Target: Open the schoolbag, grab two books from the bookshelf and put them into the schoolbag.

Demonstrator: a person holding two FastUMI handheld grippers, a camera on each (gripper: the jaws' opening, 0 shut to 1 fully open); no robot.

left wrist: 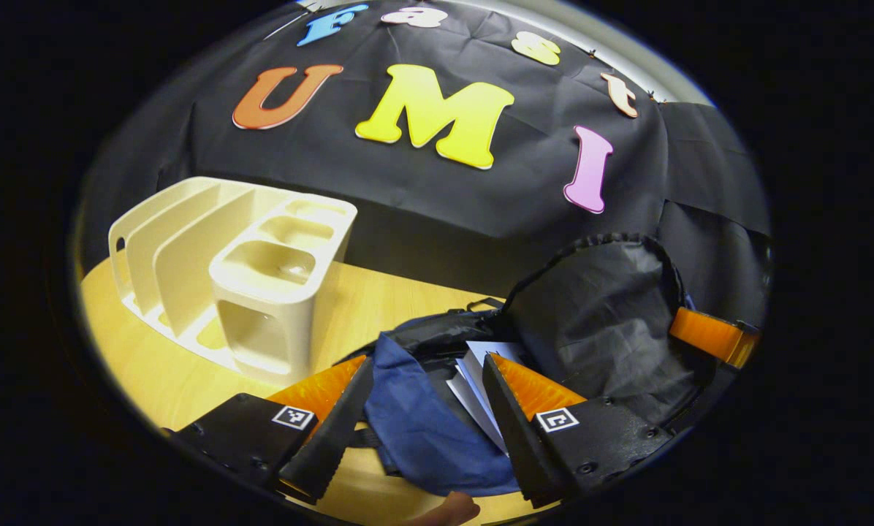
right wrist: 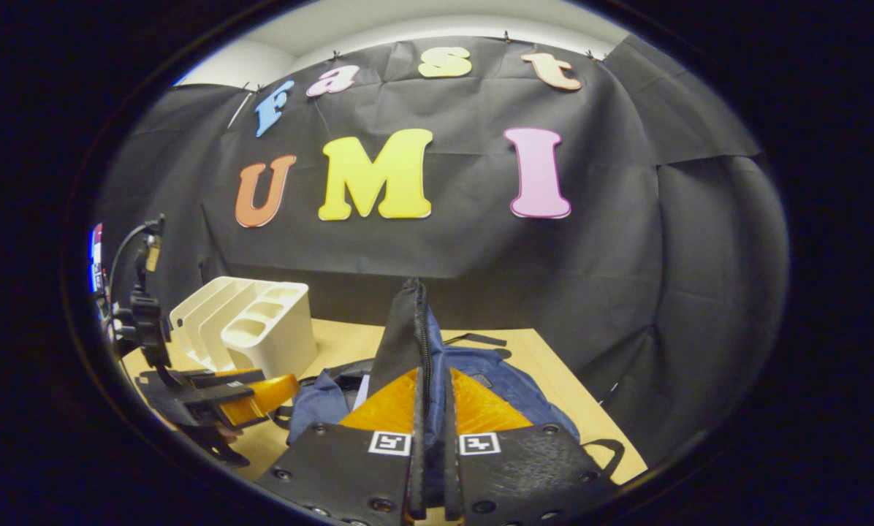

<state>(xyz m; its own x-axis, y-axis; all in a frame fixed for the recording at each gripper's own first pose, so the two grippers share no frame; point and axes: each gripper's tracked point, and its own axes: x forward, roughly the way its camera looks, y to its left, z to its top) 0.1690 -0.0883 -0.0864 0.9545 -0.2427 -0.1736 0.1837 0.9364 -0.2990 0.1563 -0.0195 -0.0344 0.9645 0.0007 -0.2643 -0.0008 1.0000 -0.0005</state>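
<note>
1. In the left gripper view, the left gripper [left wrist: 426, 409] sits at the bottom centre with its fingers spread wide and nothing between them.
2. Past those fingers the blue schoolbag [left wrist: 426, 431] lies on the wooden counter [left wrist: 386, 307], its flap [left wrist: 605, 321] lifted upright at the right of the frame to show the dark lining.
3. The white page edges of books [left wrist: 481, 380] show inside the open bag, just left of the gripper's right-hand finger.
4. The cream bookshelf [left wrist: 240, 270] stands on the counter at the left of the frame, well apart from the bag; its slots look bare.
5. In the right gripper view, the right gripper [right wrist: 428, 438] at the bottom centre has its fingers pinched together on the zippered edge of the flap [right wrist: 408, 329], which rises upright from between them.
6. The left gripper [right wrist: 261, 394] shows at the lower left of that view, in front of the bookshelf [right wrist: 254, 332].
</note>
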